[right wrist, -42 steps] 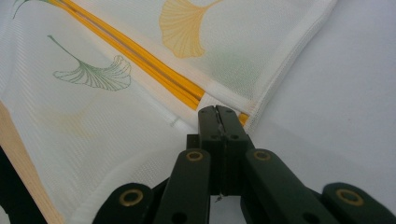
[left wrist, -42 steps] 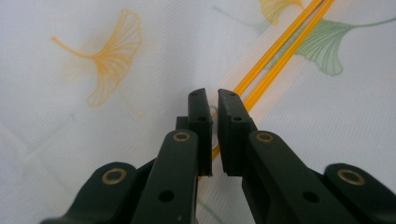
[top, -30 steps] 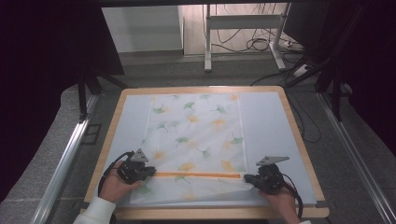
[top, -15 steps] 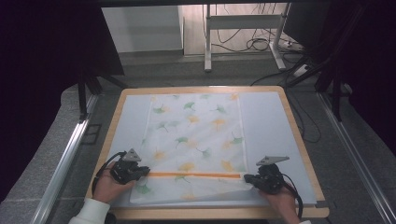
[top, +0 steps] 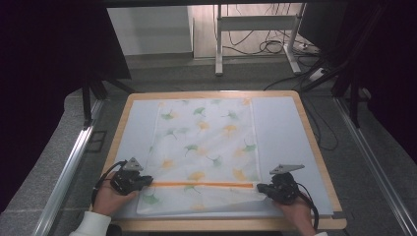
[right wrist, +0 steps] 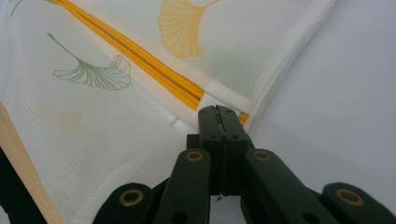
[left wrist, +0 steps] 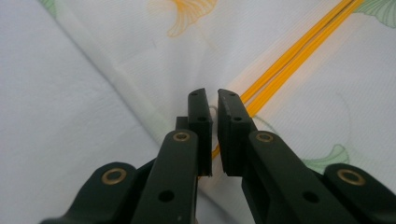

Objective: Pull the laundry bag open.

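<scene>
A white mesh cloth (top: 204,152) printed with green and yellow ginkgo leaves lies flat on a pale-covered tabletop (top: 290,128) with a wooden rim, near its middle and reaching to the near edge. An orange stripe (top: 204,185) crosses the cloth close to its near end. At the left, the left gripper (top: 142,181), held in the person's left hand (top: 110,200), sits at the cloth's left edge by the stripe's end; its jaws are pressed nearly together, with a thin fold of cloth between them. At the right, the right gripper (top: 260,188), in the right hand (top: 297,214), meets the cloth's right edge at the stripe's other end, its jaws pinching the hem tightly.
</scene>
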A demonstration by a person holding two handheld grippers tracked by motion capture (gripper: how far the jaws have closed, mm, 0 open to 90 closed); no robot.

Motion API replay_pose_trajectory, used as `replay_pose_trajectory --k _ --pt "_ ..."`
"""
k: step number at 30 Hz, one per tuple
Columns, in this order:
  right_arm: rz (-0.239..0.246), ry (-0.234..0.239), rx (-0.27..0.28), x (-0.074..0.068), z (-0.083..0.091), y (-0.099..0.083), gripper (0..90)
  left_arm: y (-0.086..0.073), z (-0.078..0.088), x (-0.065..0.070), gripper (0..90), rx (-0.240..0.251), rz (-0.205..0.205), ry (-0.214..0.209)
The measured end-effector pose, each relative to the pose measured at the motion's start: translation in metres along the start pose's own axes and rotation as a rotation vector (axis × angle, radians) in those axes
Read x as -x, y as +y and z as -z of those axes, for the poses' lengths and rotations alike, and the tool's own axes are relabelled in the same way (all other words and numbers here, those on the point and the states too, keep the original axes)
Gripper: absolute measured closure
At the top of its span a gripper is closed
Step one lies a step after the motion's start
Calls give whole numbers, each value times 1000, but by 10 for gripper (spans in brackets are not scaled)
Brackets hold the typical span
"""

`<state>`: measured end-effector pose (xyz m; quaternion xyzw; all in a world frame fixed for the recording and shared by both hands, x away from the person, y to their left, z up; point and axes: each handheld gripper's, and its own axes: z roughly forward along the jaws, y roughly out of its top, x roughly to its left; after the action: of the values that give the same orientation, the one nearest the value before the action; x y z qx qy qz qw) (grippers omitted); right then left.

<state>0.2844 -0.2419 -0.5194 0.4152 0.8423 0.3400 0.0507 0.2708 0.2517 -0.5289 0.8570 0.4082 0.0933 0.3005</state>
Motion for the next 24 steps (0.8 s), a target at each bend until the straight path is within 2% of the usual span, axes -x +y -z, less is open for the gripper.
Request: replay_pose_trajectory --k 5,10,13,16,24 --pt "-1 1 0 0 0 0 896 -4 3 -4 853 12 16 7" --pt "0 2 0 0 0 0 896 -7 6 -5 852 15 9 10" --pt "1 2 0 0 0 0 896 -9 4 -6 852 24 25 -7" --pt "-1 4 1 1 0 0 896 -8 4 -5 852 14 10 2" --pt "5 -3 1 0 0 0 895 -8 3 -6 850 30 23 -5"
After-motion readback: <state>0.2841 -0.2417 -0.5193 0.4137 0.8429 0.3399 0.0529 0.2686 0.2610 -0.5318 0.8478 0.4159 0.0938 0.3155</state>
